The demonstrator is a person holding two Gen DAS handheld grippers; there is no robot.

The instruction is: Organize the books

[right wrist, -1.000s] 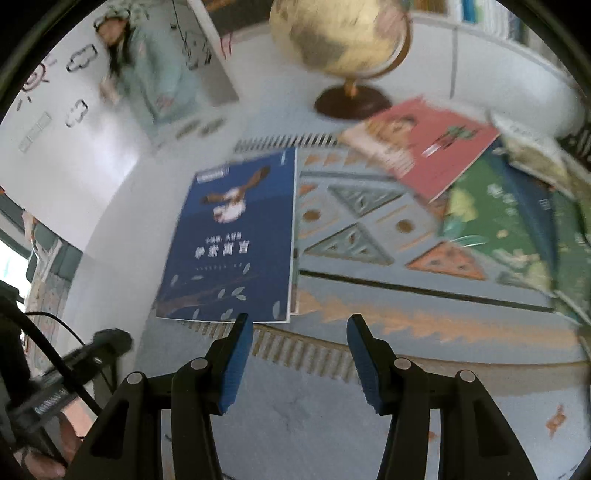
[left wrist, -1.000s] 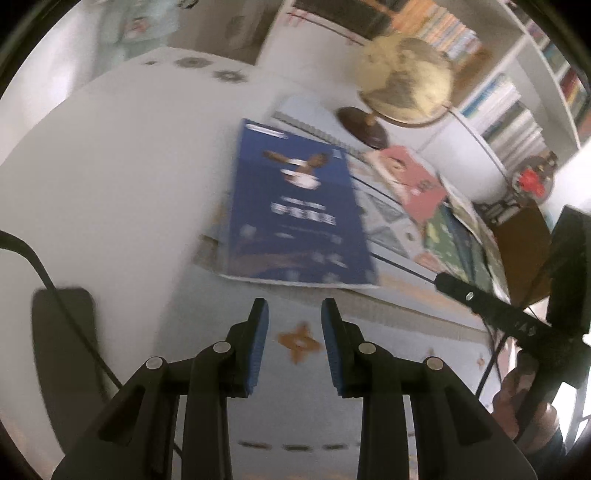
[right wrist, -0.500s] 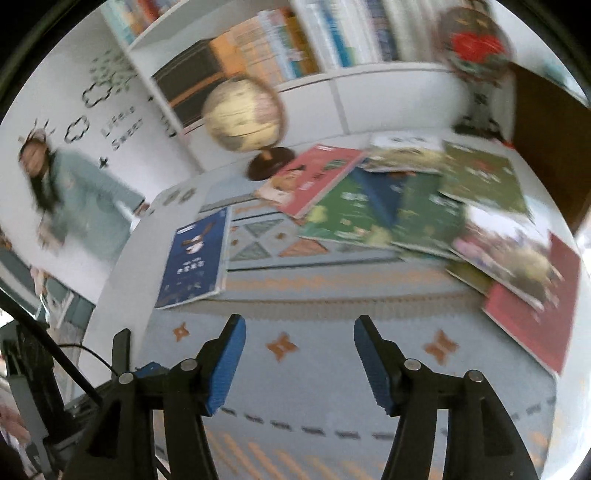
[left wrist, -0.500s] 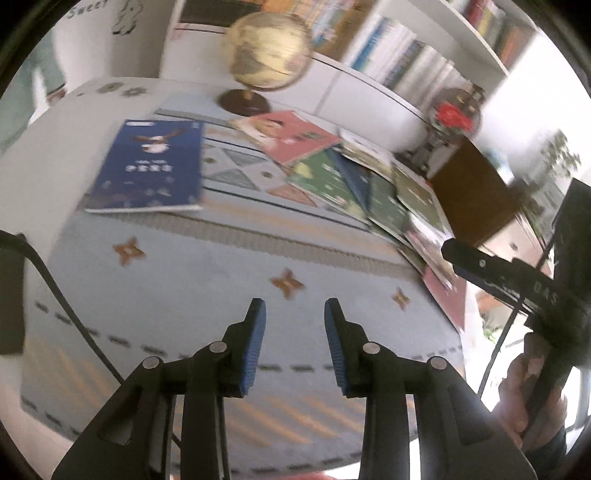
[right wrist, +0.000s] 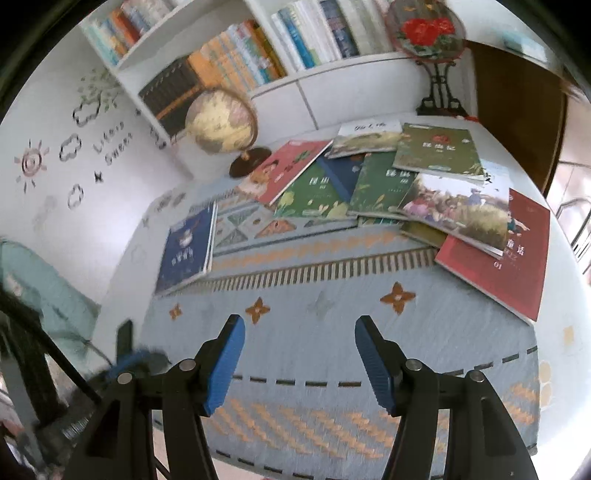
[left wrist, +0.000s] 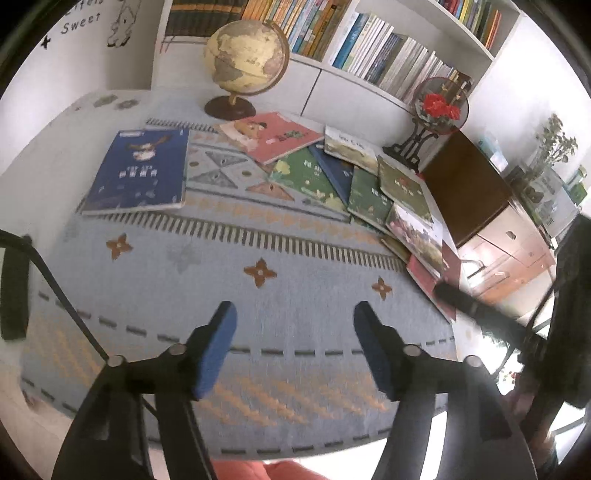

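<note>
Globe point(left wrist: 246, 51) and red-flowered fan stand point(left wrist: 439, 107) on a pale patterned tablecloth point(left wrist: 295, 295), potted plant point(left wrist: 554, 140) beyond.

Woven cloth table runner point(left wrist: 295, 266), glossy paper book covers point(right wrist: 491, 254)

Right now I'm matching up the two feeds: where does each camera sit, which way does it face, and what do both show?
Left wrist: sits on the left gripper, looking down across the tablecloth toward the bookshelf; its two fingers show, jaws opening with nothing between them.
Right wrist: sits on the right gripper, looking the same way; its fingers show, open and empty.
Shared: blue book, globe, spread of books, red-flower fan.
</note>
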